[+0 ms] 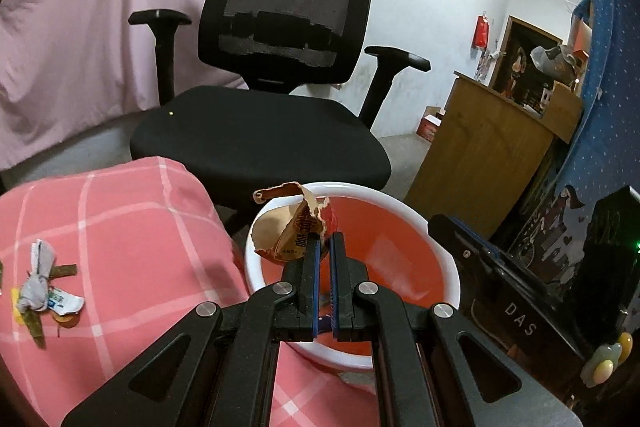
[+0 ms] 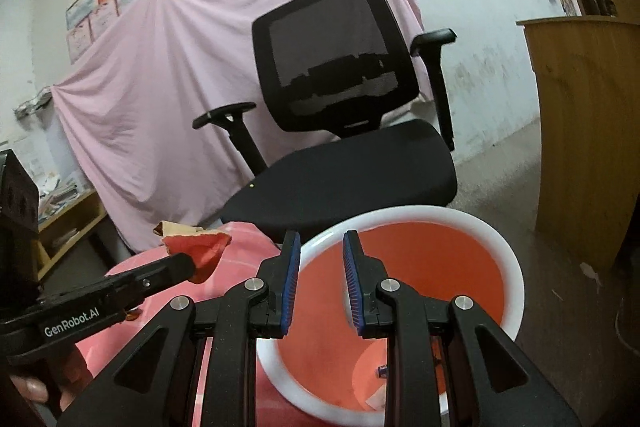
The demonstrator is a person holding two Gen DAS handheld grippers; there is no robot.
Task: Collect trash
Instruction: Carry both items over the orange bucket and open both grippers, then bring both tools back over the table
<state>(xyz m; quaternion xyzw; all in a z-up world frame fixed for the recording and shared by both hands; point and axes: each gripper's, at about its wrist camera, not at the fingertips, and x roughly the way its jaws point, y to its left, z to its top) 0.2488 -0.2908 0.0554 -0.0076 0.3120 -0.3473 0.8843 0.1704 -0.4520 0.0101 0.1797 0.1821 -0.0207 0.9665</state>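
I have the left gripper (image 1: 325,241) angled downward, clenched on a torn wrapper (image 1: 294,223) held over the red bin (image 1: 448,267). My right gripper (image 2: 320,247) tilts toward the bin's mouth, jaws parted around nothing. More scraps (image 1: 40,291) lie on the pink checked cloth (image 1: 132,227).

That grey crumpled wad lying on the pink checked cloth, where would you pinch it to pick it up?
Probably the grey wad's upper tail, which sticks up clear of the scraps around it. Come from above, jaws across the narrow part.

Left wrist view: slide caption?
Left gripper holds torn wrapper over red bin; more scraps remain on the pink cloth.
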